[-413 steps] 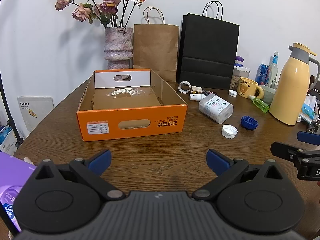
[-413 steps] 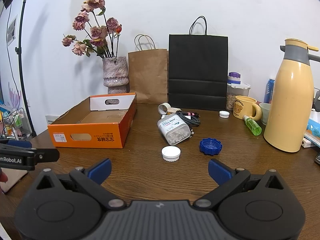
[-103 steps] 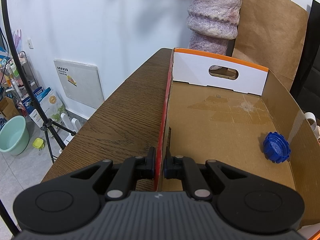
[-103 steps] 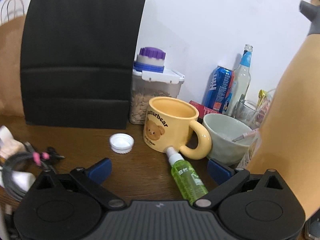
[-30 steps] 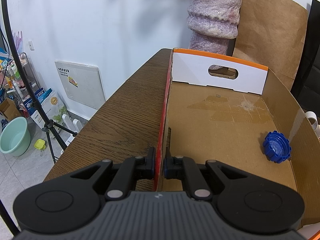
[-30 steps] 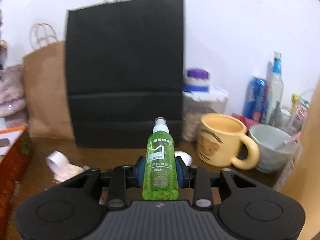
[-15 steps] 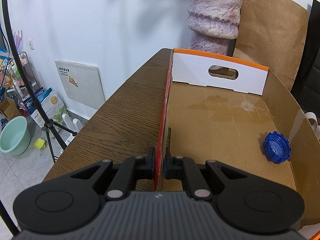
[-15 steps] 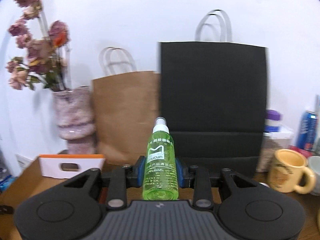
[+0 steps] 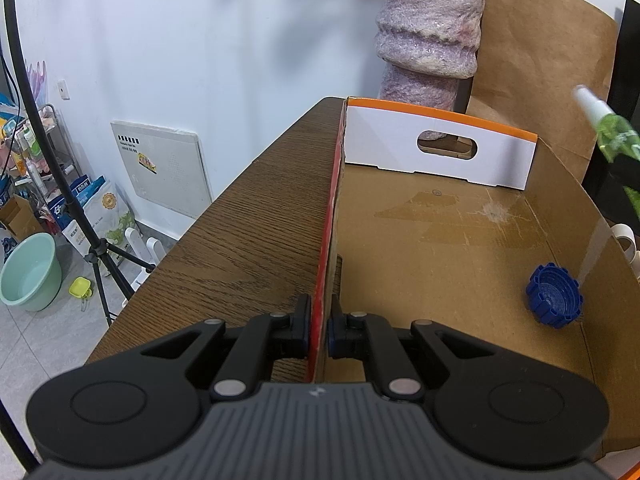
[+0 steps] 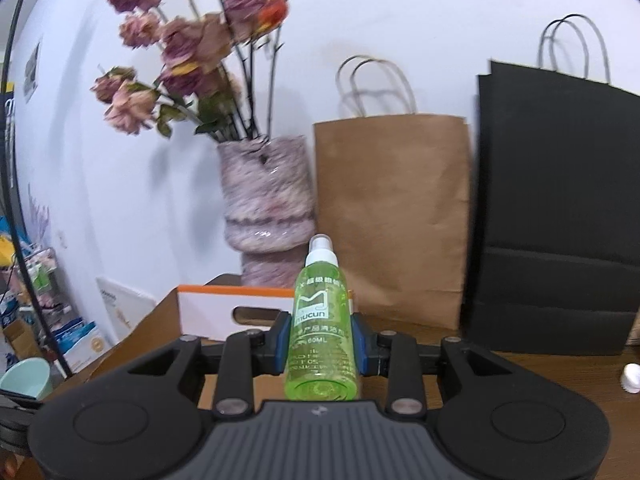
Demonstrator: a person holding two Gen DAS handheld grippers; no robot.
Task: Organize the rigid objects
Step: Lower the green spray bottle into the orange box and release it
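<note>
Left wrist view: my left gripper [image 9: 319,334] is clamped on the near end of the cardboard box's [image 9: 452,216] left wall, one finger outside over the table [image 9: 272,216], one inside. The box runs lengthwise away from me, toward its white end panel with the handle slot. A blue cap [image 9: 554,300] lies on the box floor against the right wall. At the upper right edge the green spray bottle [image 9: 608,132] shows, nozzle tilted up and to the left, above the box's far right corner. The rest of the floor is bare.

Right wrist view: my right gripper [image 10: 320,346] is closed on the green spray bottle [image 10: 321,328] at mid-body. The bottle's long axis runs straight out along the fingers, white nozzle forward. The box [image 10: 224,308] lies ahead and to the left, below the bottle, its white end panel facing me. Vase [image 10: 268,204] and brown paper bag [image 10: 394,216] stand behind it.

Judgement: the right gripper is the carrying one; the release spot lies forward-left and down. The left only steadies the box.
</note>
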